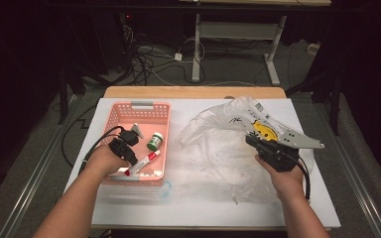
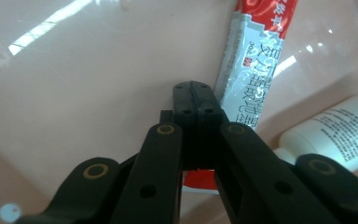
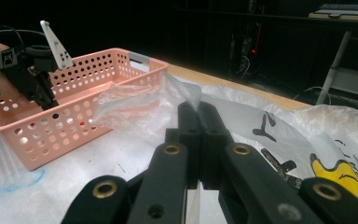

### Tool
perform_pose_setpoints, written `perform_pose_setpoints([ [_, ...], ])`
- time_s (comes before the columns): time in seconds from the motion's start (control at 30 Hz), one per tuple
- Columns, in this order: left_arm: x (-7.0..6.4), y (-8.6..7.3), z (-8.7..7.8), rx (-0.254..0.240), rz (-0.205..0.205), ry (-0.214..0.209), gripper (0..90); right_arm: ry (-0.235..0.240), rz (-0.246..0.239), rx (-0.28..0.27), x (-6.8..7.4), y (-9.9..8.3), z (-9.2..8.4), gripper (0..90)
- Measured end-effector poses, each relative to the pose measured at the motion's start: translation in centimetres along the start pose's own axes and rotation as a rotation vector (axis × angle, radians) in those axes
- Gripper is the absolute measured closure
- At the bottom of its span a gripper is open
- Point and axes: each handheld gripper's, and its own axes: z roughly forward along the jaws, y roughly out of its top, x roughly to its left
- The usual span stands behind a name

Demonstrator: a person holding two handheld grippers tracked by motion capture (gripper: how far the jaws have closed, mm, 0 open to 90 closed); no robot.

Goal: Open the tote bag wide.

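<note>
My left gripper [image 1: 131, 161] reaches down into the pink perforated basket [image 1: 141, 105], jaws shut with nothing between them. In the left gripper view its tips [image 2: 196, 91] rest just over a red-and-white ointment tube [image 2: 256, 70] lying on the basket floor [image 2: 74, 93]. The same tube [image 1: 144, 161] lies near the basket's front right. My right gripper [image 1: 251, 139] is at the table's right, shut on a fold of the clear plastic bag [image 1: 213, 144]. The film [image 3: 140, 100] rises to a peak at its tips [image 3: 196, 109]. The bag carries black and yellow print [image 3: 340, 175].
A small green-capped bottle [image 1: 155, 141] stands in the basket beside the tube, and a white printed bottle [image 2: 335, 135] lies close to the left jaws. The basket [image 3: 74, 116] and bag sit on a white sheet [image 1: 203, 198]. Cables and desk legs [image 1: 196, 54] are beyond the table.
</note>
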Motion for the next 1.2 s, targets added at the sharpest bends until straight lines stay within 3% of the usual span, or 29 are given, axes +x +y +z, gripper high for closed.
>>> perform_pose_setpoints([
  [0.17,-0.2,0.0,-0.2,-0.027,0.008,0.008,87.9,0.001,0.002,0.002,0.0,-0.1,0.0,90.0],
  [0.3,-0.6,0.0,-1.1,-0.12,0.029,0.016,87.4,0.001,0.003,0.002,0.0,-0.1,0.0,90.0],
  [0.37,-1.0,0.0,-1.6,-0.19,0.039,0.025,78.5,0.0,0.004,0.002,-0.1,-0.1,0.0,90.0],
  [0.43,-1.4,0.1,-2.0,-0.247,0.062,0.003,72.7,0.0,0.004,0.001,-0.1,-0.1,0.0,90.0],
  [0.5,-1.8,0.2,-2.1,-0.268,0.074,-0.005,63.8,0.0,0.003,0.002,0.0,-0.1,0.0,90.0],
  [0.63,-2.2,0.7,-1.3,-0.236,0.064,-0.033,44.3,0.001,0.004,0.0,0.0,-0.1,0.0,90.0],
  [0.73,-2.2,0.9,-0.8,-0.205,0.079,-0.026,39.6,0.001,0.003,0.001,-0.1,-0.1,0.0,90.0],
  [0.83,-2.1,1.0,-0.7,-0.197,0.091,-0.039,39.3,0.0,0.005,0.003,-0.1,-0.1,0.0,90.0],
  [1.1,-2.6,1.8,0.8,-0.095,0.145,0.028,45.2,-0.001,0.008,0.004,-0.1,-0.2,0.0,90.0],
  [1.2,-2.8,1.8,0.8,-0.096,0.162,0.037,51.5,-0.002,0.006,0.002,-0.1,-0.1,-0.1,90.0],
])
